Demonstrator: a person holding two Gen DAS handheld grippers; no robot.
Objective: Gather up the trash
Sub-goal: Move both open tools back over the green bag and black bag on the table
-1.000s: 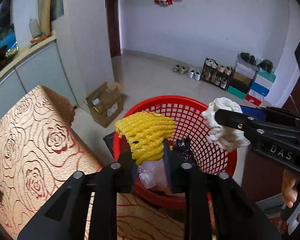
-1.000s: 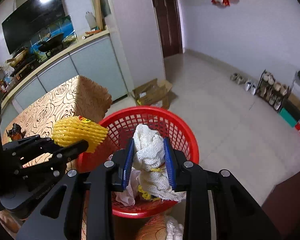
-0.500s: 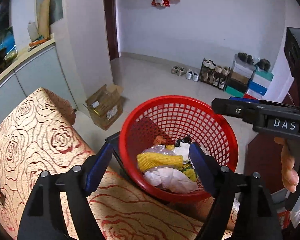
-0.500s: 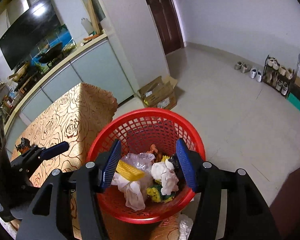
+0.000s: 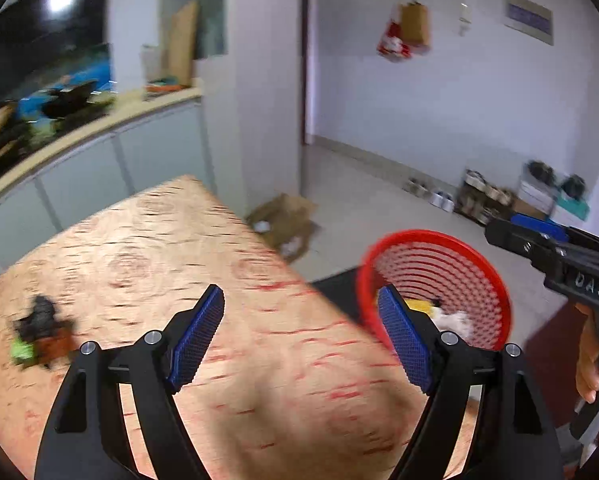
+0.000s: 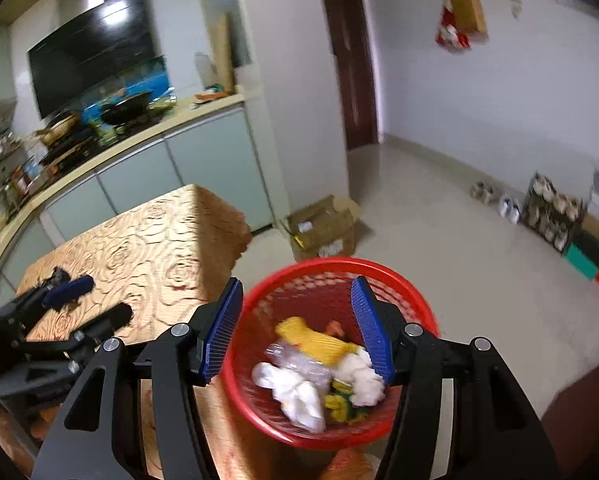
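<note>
- Where the left wrist view blurs, the left gripper [image 5: 301, 336] stands wide and empty over the table [image 5: 147, 248]; the basket [image 5: 495, 280] beside the table edge holds yellow and white trash, and a dark scrap [image 5: 39, 332] lies on the cloth.
- Right wrist view: the right gripper [image 6: 297, 326] gapes wide, empty, above the basket [image 6: 419, 300], which holds yellow netting [image 6: 315, 340], white paper [image 6: 295, 394] and clear plastic.

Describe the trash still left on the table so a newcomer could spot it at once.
Start at the table with the gold rose-patterned cloth, which stands in front of the grey kitchen cabinets. Near its left side, away from the red basket, lies a small pile of trash. It is the only clutter on the cloth: a dark crumpled lump with a green bit and a brown piece, though blurred.
</note>
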